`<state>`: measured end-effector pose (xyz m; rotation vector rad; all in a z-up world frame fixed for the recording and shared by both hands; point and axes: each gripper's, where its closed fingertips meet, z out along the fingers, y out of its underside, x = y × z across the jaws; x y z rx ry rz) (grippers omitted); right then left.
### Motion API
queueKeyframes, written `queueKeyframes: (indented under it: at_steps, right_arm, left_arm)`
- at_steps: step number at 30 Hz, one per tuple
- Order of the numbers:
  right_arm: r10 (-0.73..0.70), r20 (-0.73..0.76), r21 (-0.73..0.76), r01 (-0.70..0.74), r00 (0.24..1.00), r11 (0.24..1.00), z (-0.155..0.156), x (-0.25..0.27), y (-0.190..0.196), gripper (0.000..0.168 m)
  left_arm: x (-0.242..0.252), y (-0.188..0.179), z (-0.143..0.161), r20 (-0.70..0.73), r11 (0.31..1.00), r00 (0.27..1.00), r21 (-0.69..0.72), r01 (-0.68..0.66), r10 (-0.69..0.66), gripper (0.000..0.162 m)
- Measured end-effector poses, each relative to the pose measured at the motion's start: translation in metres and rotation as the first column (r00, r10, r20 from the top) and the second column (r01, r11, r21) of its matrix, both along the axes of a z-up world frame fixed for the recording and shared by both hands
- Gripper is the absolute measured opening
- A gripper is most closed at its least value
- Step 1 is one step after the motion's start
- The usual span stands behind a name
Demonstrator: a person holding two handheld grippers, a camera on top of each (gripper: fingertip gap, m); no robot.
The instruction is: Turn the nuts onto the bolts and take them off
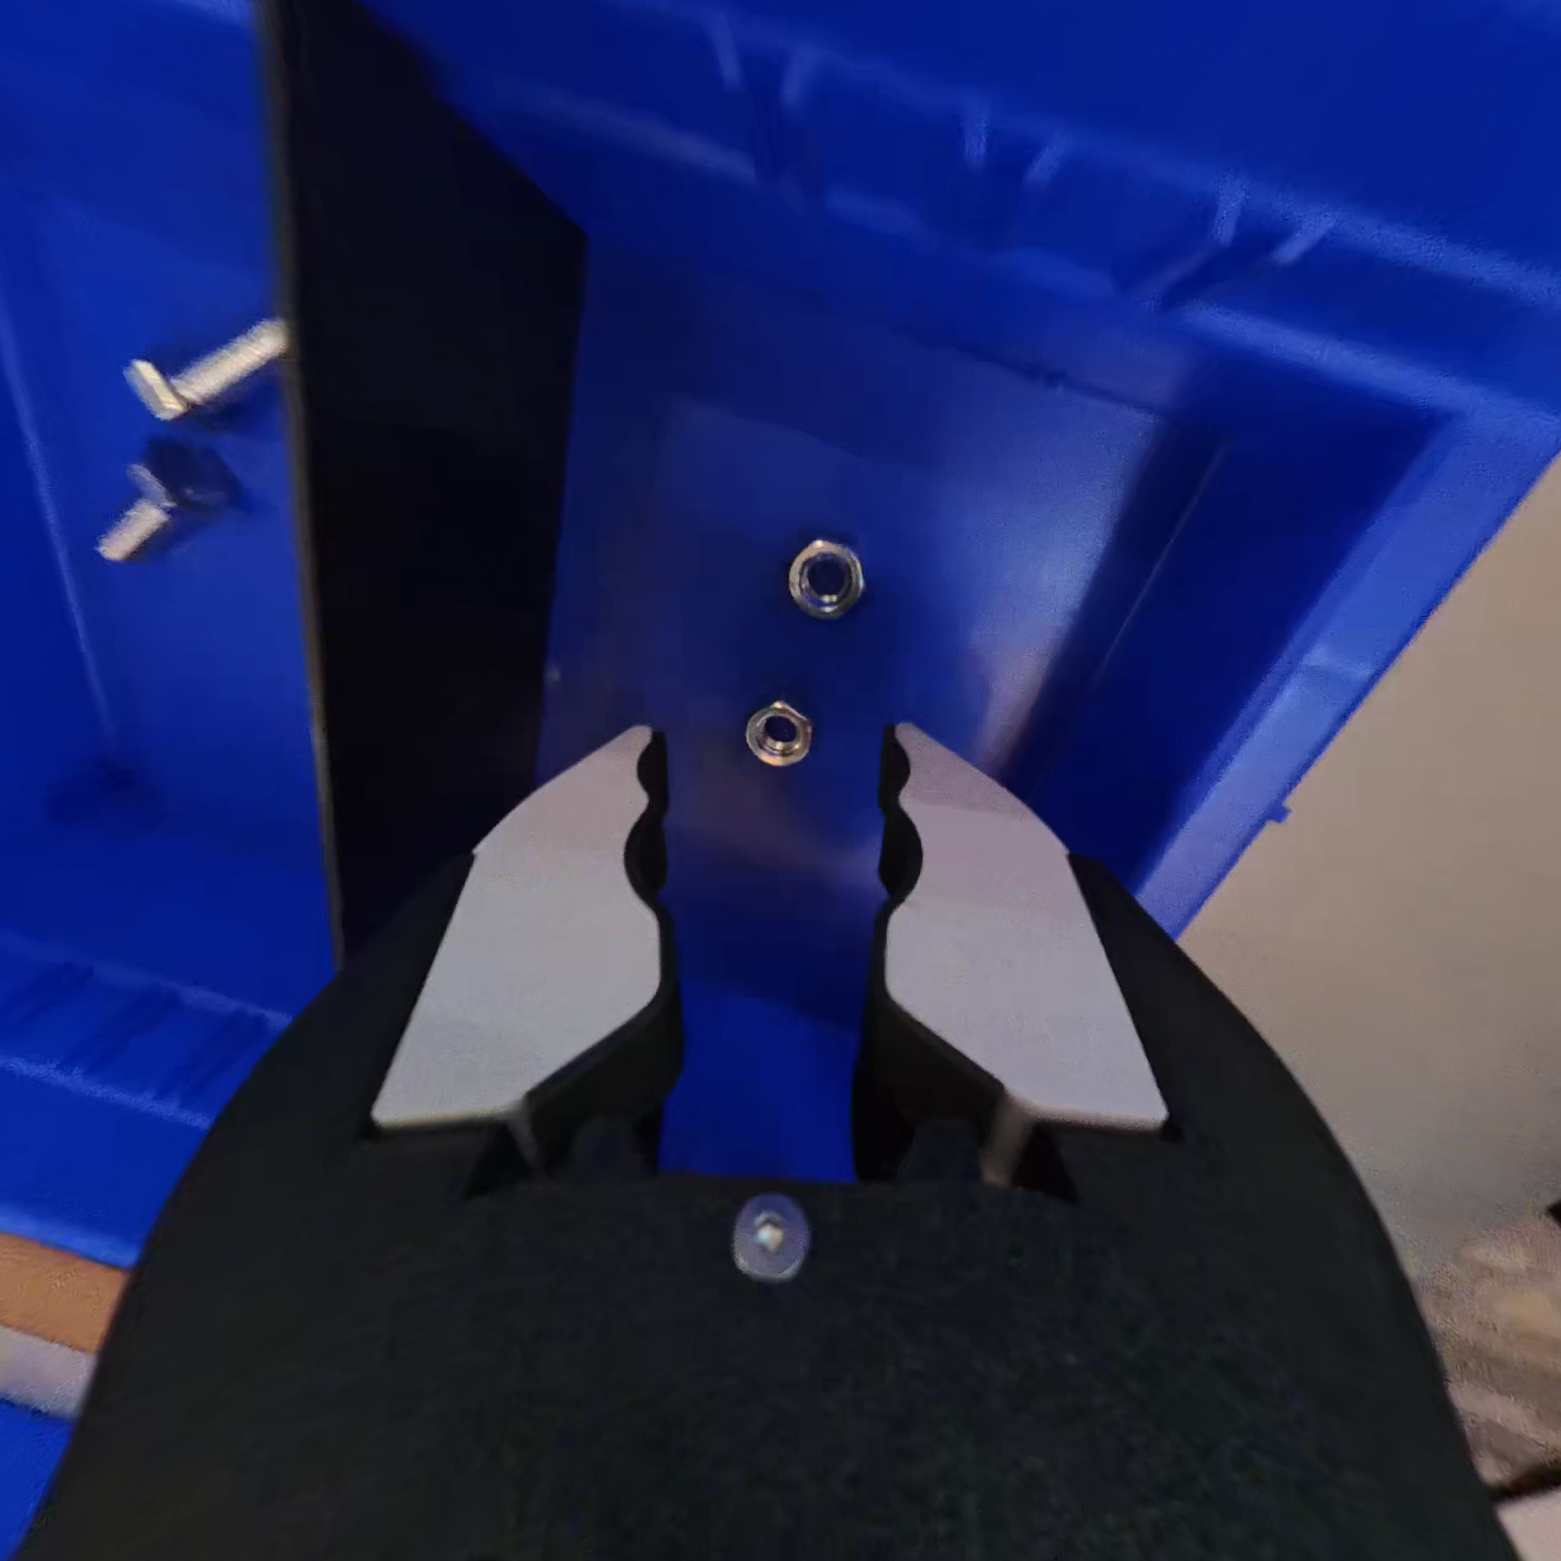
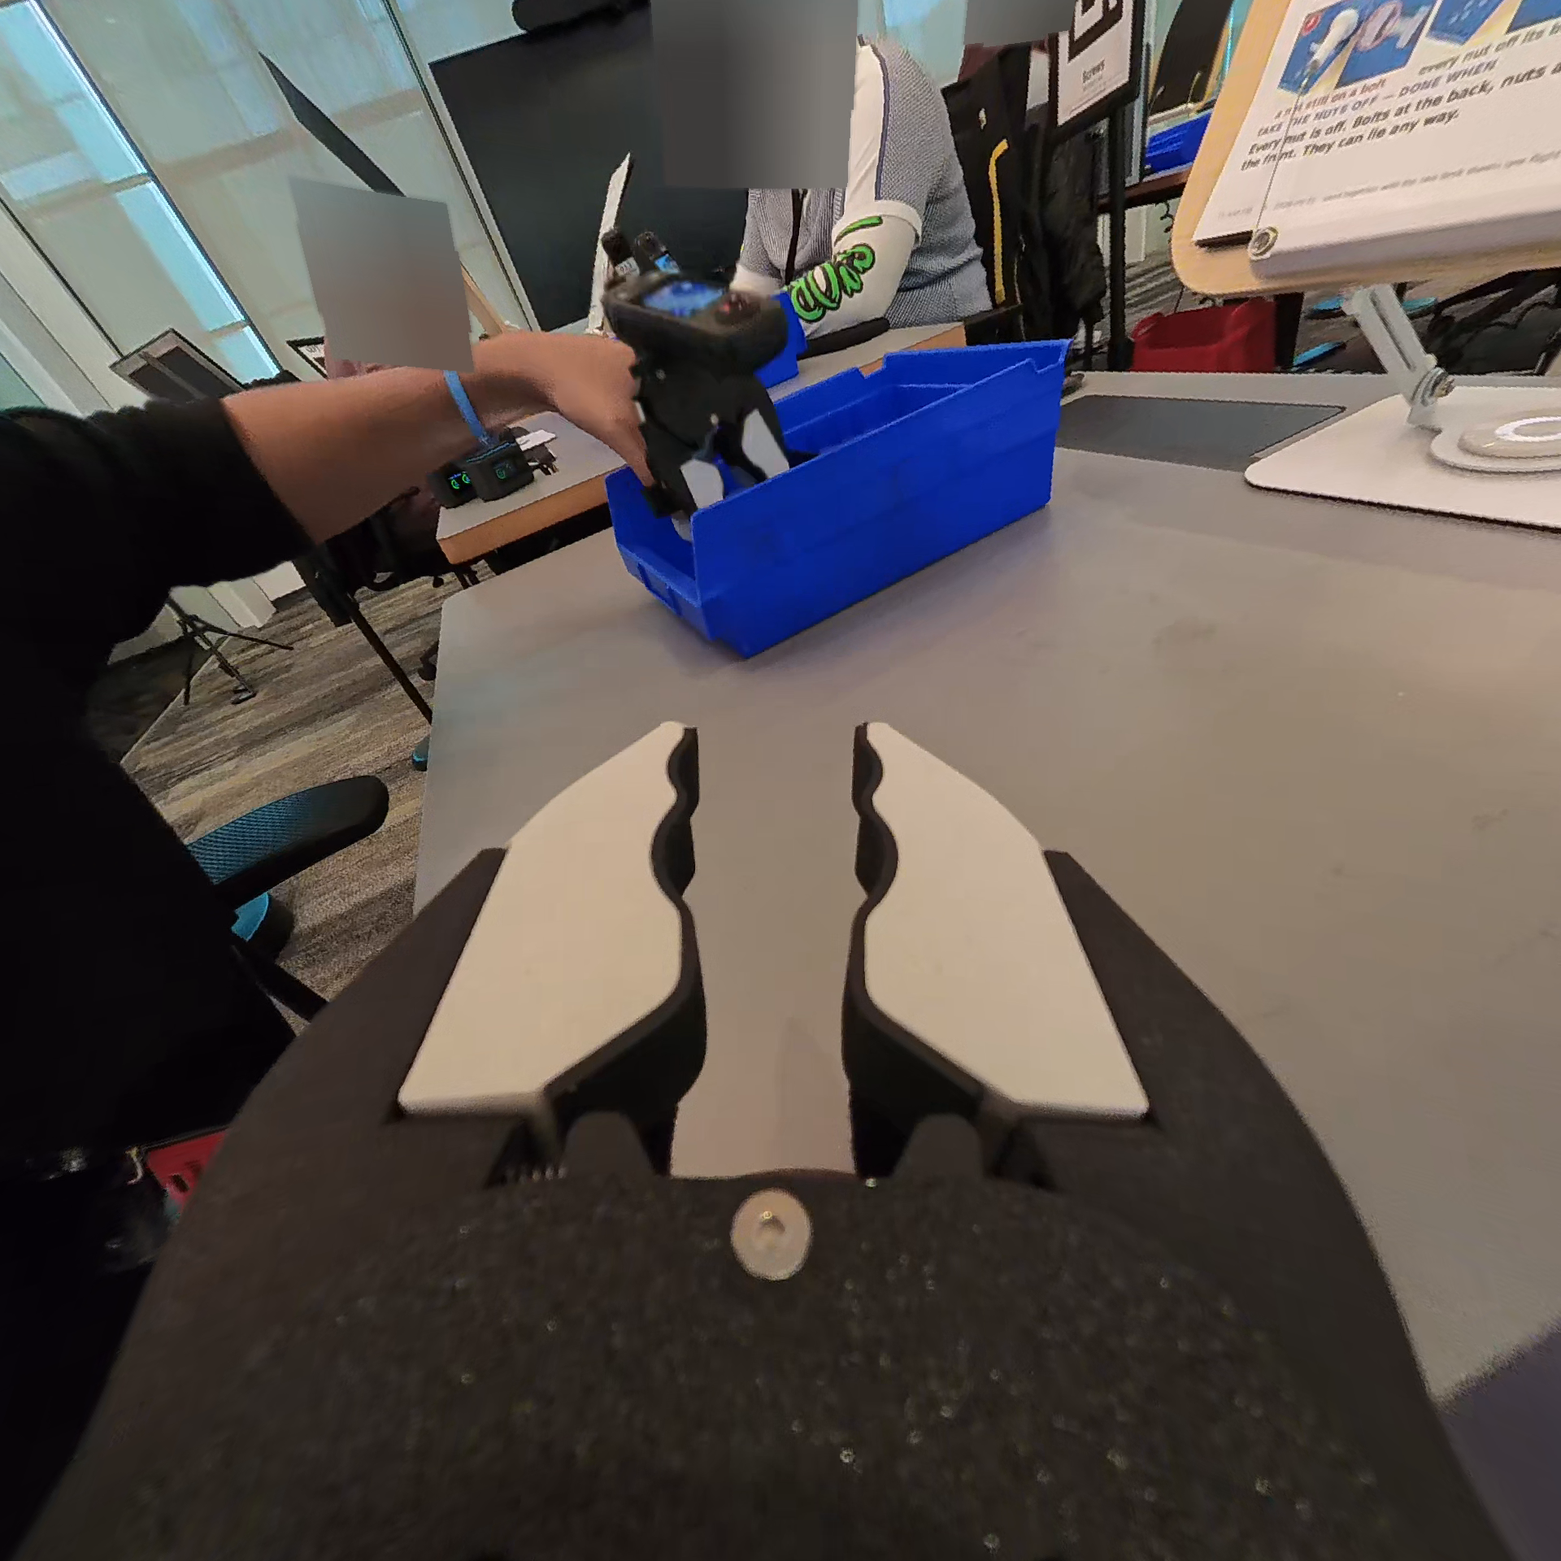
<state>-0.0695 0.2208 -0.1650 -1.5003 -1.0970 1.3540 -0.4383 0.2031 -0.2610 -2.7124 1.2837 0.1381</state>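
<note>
left tool (image 1: 773, 743) agape, right tool (image 2: 775, 743) too (empty)

A grey counter (image 2: 1182, 760) carries a white stand (image 2: 1427, 456) with a printed sheet (image 2: 1394, 127) at the right. Behind, a person in a white patterned sleeve (image 2: 853, 253) sits; a black office chair (image 2: 296, 828) stands at the left

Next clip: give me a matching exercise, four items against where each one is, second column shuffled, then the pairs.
Items:
1. left tool
2. right tool
3. two nuts
4. two bolts

Places:
A. beyond the black divider
B. open, over bare grey table
C. bin floor, ahead of the open left fingertips
D. open, reaching into the blue bin

Pairs: 1-D, 2-B, 3-C, 4-A
</note>
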Motion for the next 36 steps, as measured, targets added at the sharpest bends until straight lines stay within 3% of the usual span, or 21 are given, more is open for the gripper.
queueKeyframes:
  at_steps: [5,7,9,11,20,22,26,31,33,36]
  right_arm:
    - [0.001,-0.010,-0.039,-0.002,1.000,0.999,-0.002,0.003,0.003,0.034]
    - [0.010,-0.011,-0.058,-0.011,1.000,0.998,-0.003,0.001,0.004,0.035]
    - [0.020,-0.006,-0.075,-0.020,1.000,0.997,-0.004,0.000,0.002,0.034]
    - [0.019,-0.004,-0.074,-0.019,1.000,0.997,-0.004,0.001,0.001,0.034]
    - [0.010,-0.001,-0.056,-0.010,1.000,0.998,-0.002,0.002,0.001,0.033]
    - [0.013,0.007,-0.049,-0.013,1.000,0.999,-0.002,0.001,0.000,0.032]
    - [0.018,0.018,-0.039,-0.018,1.000,0.999,-0.003,0.001,-0.003,0.032]
    - [0.009,0.022,-0.013,-0.009,1.000,1.000,0.000,0.004,-0.003,0.031]
    - [0.011,0.026,-0.016,-0.011,1.000,1.000,-0.001,0.004,-0.003,0.031]
    - [0.021,0.024,-0.028,-0.020,1.000,0.999,-0.001,0.004,-0.003,0.031]
  left_arm:
    - [-0.004,-0.003,-0.019,-0.043,0.998,0.999,-0.059,0.022,-0.024,0.042]
    - [0.002,0.002,-0.020,-0.006,0.999,1.000,-0.036,0.008,-0.008,0.011]
    - [0.001,-0.004,-0.022,-0.015,0.998,1.000,-0.069,0.016,-0.017,0.000]
    - [-0.003,-0.008,-0.020,-0.047,0.998,0.998,-0.061,0.028,-0.031,0.000]
    - [-0.004,-0.017,0.026,0.063,0.997,0.996,0.038,-0.064,0.062,0.000]
    - [-0.005,-0.021,0.020,0.054,0.995,0.993,0.001,-0.101,0.100,0.023]
    - [-0.017,-0.024,0.003,-0.046,0.992,0.993,-0.055,-0.113,0.111,0.034]
    - [-0.016,-0.031,-0.016,-0.048,0.983,0.993,-0.144,-0.111,0.105,0.034]
    - [-0.011,-0.034,-0.020,-0.015,0.979,0.994,-0.172,-0.106,0.105,0.017]
    - [-0.012,-0.032,-0.020,-0.043,0.985,0.997,-0.151,-0.078,0.072,0.017]
